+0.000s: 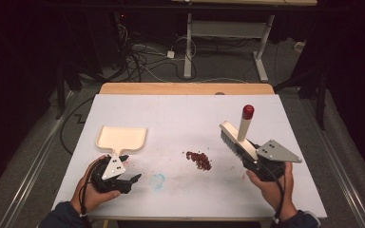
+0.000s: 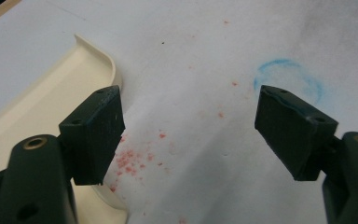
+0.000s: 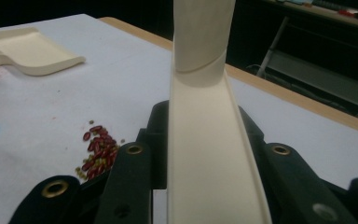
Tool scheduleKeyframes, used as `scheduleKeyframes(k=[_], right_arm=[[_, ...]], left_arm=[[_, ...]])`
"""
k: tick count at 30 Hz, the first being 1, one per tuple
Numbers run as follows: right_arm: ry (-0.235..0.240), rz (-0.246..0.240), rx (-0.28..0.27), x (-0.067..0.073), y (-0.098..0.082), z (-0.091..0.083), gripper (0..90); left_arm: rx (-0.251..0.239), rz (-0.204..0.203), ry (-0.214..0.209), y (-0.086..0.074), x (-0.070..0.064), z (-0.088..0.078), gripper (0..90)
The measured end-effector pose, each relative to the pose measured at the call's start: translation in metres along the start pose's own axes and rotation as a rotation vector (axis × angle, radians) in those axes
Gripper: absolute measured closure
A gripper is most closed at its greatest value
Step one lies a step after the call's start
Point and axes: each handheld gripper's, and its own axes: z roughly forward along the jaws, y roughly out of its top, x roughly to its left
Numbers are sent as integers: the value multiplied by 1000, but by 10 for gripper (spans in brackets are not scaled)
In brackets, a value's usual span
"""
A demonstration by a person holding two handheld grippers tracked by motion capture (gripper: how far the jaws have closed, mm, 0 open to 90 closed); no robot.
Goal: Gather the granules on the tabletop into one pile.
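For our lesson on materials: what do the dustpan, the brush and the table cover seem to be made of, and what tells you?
Dustpan: likely moulded plastic, cream, smooth and matt, with a rounded raised rim.
Brush: its cream back and handle look like the same plastic, with a glossy red cap; the grey bristles are probably synthetic, though that is hard to tell.
Table cover: apparently a white, matt sheet, stained red and blue, over a wooden-looking tabletop.

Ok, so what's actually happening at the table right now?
A person is set up to sweep. The right gripper is shut on a cream hand brush, held up off the white table to the right of a small pile of red beans. The left gripper has its jaws open and holds nothing, right beside the cream dustpan, which lies flat on the table. The beans are not yet swept.
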Motion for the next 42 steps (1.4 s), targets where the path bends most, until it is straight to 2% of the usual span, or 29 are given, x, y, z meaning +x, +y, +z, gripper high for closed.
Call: scheduleKeyframes(k=[4, 10, 12, 16, 18, 22, 26, 28, 29, 32, 35, 38, 39, 40, 42], right_arm=[[79, -4, 32, -11, -3, -20, 678], [272, -1, 117, -21, -9, -37, 677], [334, 9, 165, -24, -12, -38, 677], [411, 38, 253, -30, -21, -33, 677], [452, 78, 303, -35, -25, -28, 677], [484, 148, 381, -49, -31, -10, 676], [507, 189, 445, -68, -31, 14, 668], [508, 191, 462, -78, -30, 26, 645], [517, 194, 487, -83, -29, 32, 629], [500, 186, 534, -100, -28, 47, 557], [510, 220, 506, -118, -29, 56, 485], [441, 235, 504, -133, -30, 58, 398], [423, 251, 503, -137, -31, 58, 393], [401, 256, 490, -141, -33, 58, 444], [296, 229, 486, -147, -33, 57, 447]], left_arm=[[2, -1, 2, 0, 0, 0, 229], [6, 2, 0, 1, 0, 1, 229], [7, 4, 0, 1, 0, 1, 229], [6, 0, -2, 1, 1, 1, 229], [4, -2, -4, 1, 1, 1, 229], [6, -2, -8, 0, 1, 2, 229], [10, 1, -14, 1, 1, 3, 229], [15, 6, -19, 1, 0, 4, 229], [17, 7, -21, 1, 0, 4, 229], [22, 9, -24, 1, -1, 5, 230], [25, 9, -26, 0, -1, 5, 229], [29, 5, -26, -1, -1, 4, 229], [30, 5, -27, -1, -1, 4, 229], [31, 5, -27, -2, -1, 4, 229], [34, 6, -29, -2, -2, 4, 229]])
